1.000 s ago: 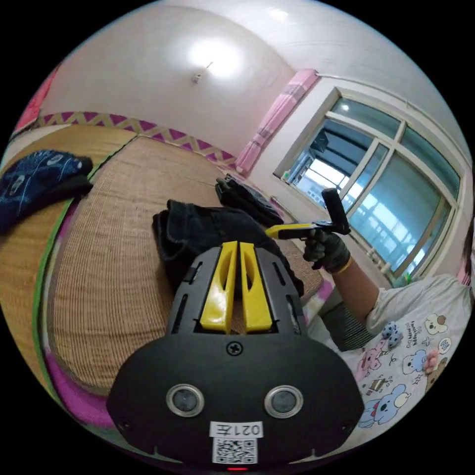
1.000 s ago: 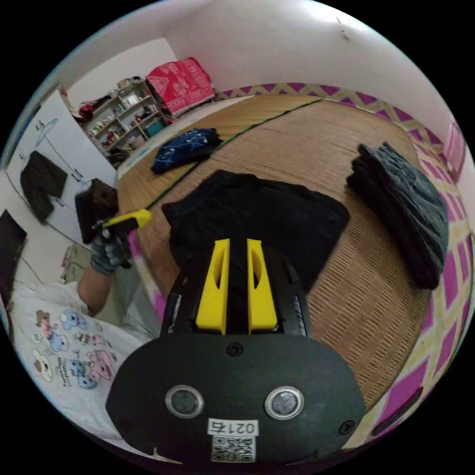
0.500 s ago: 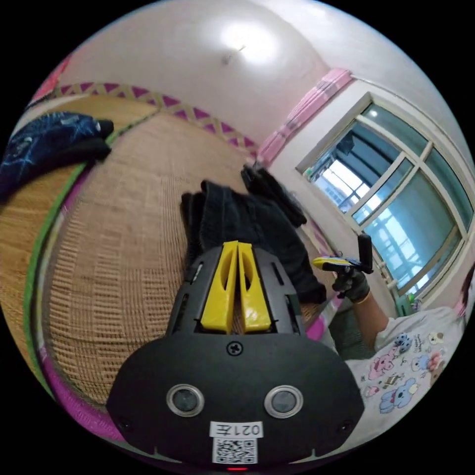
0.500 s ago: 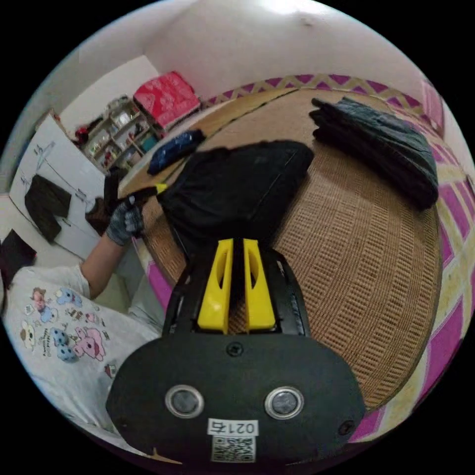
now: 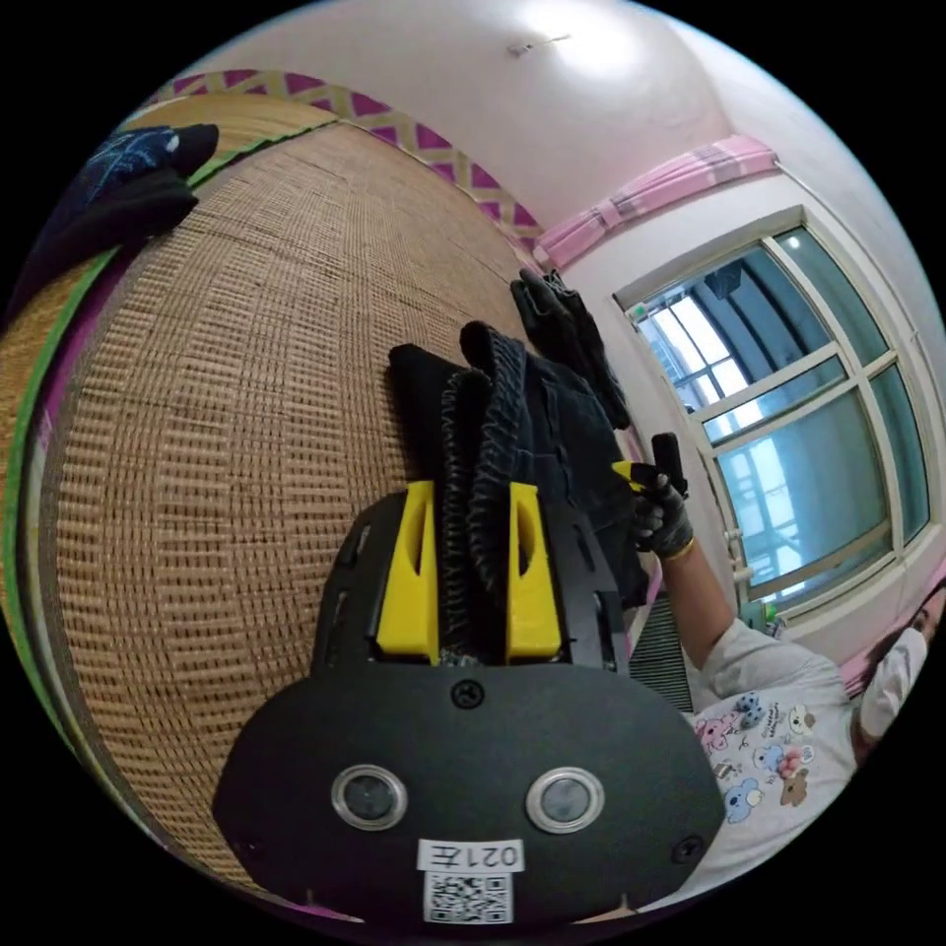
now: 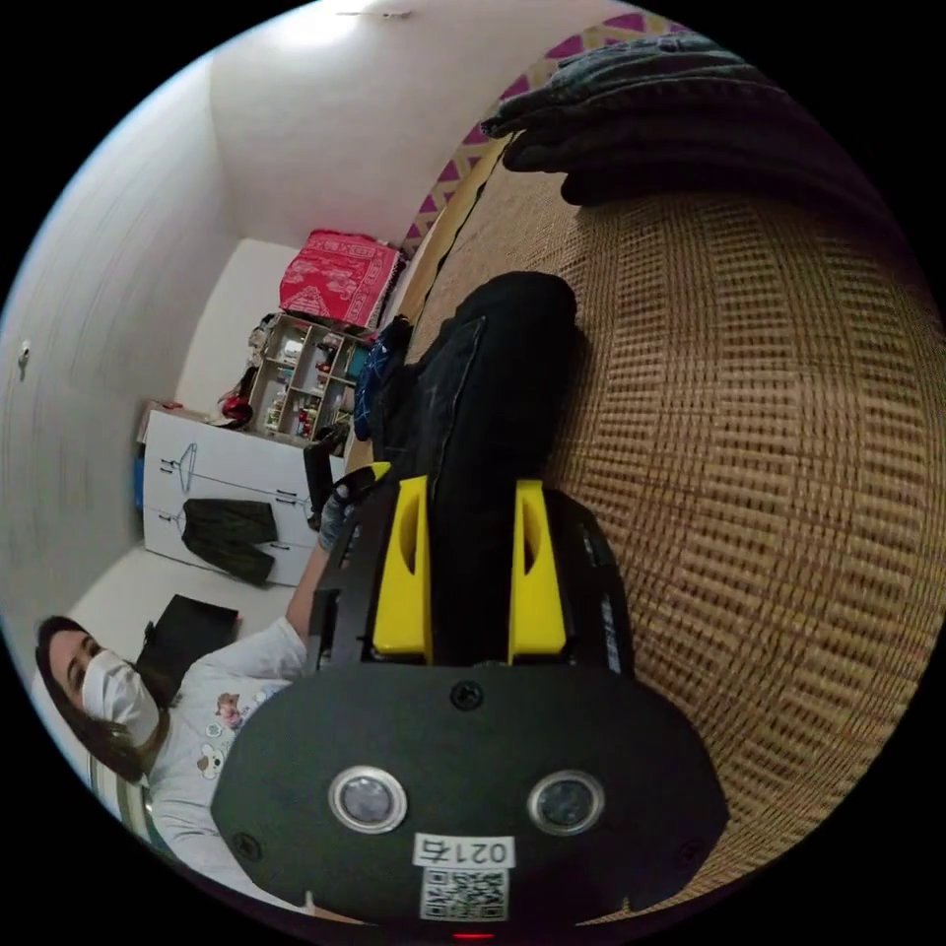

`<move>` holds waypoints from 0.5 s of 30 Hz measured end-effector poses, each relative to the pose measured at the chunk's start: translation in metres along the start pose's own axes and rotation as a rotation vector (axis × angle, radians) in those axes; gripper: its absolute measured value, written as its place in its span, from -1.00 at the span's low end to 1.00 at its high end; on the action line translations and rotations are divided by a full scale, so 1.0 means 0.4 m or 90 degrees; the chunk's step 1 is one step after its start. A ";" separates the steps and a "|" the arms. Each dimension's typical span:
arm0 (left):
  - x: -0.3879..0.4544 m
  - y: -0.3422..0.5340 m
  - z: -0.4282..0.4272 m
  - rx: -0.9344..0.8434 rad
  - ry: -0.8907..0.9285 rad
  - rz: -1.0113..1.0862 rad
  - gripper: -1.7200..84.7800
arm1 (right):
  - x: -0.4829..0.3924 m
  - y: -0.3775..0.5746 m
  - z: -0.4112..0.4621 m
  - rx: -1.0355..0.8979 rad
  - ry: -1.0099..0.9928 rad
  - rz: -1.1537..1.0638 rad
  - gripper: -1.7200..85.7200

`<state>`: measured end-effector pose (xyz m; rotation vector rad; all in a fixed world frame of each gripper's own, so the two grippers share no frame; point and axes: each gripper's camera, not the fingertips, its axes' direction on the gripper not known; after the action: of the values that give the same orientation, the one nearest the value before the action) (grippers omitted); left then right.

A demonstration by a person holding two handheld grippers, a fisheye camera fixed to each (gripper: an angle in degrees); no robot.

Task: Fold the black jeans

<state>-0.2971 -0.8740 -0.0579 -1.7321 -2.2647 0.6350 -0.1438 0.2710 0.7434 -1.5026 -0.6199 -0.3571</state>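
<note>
left tongs [image 5: 472, 572]: jaws astride a bunched edge of the black jeans [image 5: 512, 424]; contact looks firm, can't confirm.
right tongs [image 6: 471, 572]: same, opposite edge.
jeans: partly folded on woven mat [image 5: 217, 394], near its edge.
risk: thick fabric slips out, fold collapses.

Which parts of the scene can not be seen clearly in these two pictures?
- Left gripper view: the black tongs body hides the near end of the black jeans, so whether the left tongs pinch them is unclear.
- Right gripper view: likewise for the right tongs.
- Right gripper view: the picture's edge cuts off the dark folded pile.
- Shelf items: too small.
</note>
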 end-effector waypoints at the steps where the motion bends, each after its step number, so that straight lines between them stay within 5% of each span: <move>1: 0.001 -0.009 0.006 -0.008 0.011 -0.010 -0.76 | 0.005 -0.007 0.003 -0.005 -0.005 0.004 -0.71; 8: 0.150 -0.080 -0.058 0.014 0.084 0.051 -0.82 | -0.071 -0.025 -0.066 -0.019 -0.032 -0.066 -0.81; 15: 0.427 -0.388 0.024 0.015 0.113 0.180 -0.82 | -0.223 -0.136 -0.401 0.124 0.068 -0.136 -0.80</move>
<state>-0.4828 -0.7456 -0.0091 -2.0282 -1.9059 0.5318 -0.2208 0.0960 0.7425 -1.2267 -0.7115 -0.5237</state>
